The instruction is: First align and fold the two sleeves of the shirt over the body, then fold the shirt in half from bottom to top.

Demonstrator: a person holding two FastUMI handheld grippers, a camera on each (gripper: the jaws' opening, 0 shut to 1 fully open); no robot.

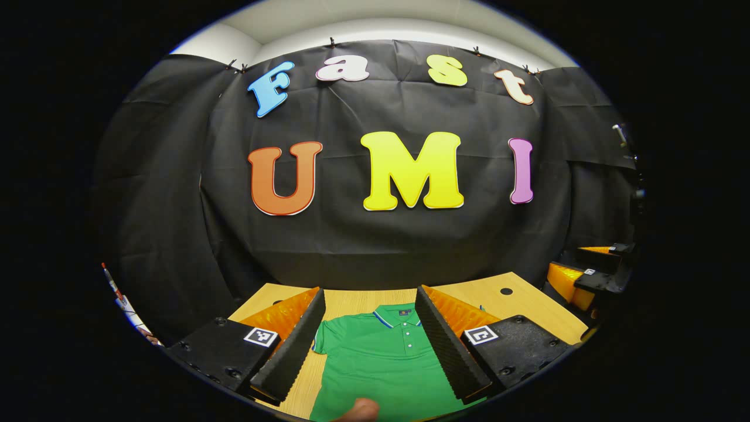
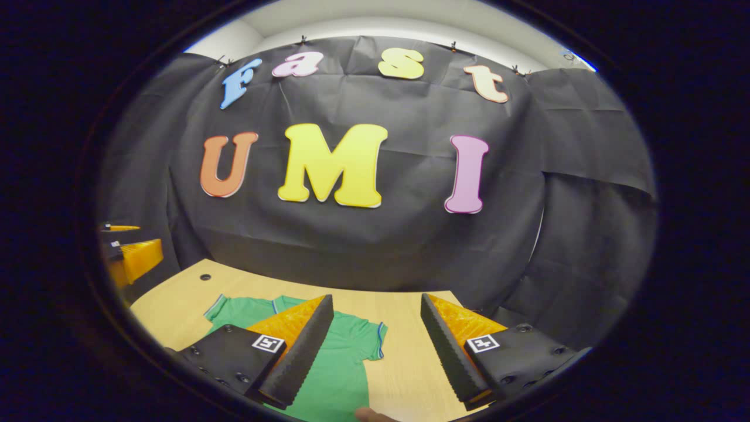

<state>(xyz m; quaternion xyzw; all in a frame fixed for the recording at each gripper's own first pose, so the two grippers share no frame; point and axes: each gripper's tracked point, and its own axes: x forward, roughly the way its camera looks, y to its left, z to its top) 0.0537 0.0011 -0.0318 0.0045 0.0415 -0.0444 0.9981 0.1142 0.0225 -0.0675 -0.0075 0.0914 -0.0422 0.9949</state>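
Currently shirt (image 1: 381, 357) is laid flat, unfolded; left gripper (image 1: 370, 343) held wide over its collar, right gripper (image 2: 377, 346) wide beside its sleeve (image 2: 366, 340). Sleeve hem should be pinched first.

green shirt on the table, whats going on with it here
A green polo shirt lies flat on the wooden table, sleeves still spread and unfolded. A person holds two grippers above it: the left gripper over the chest, the right gripper near the shirt's sleeve. Both are open and grip nothing.
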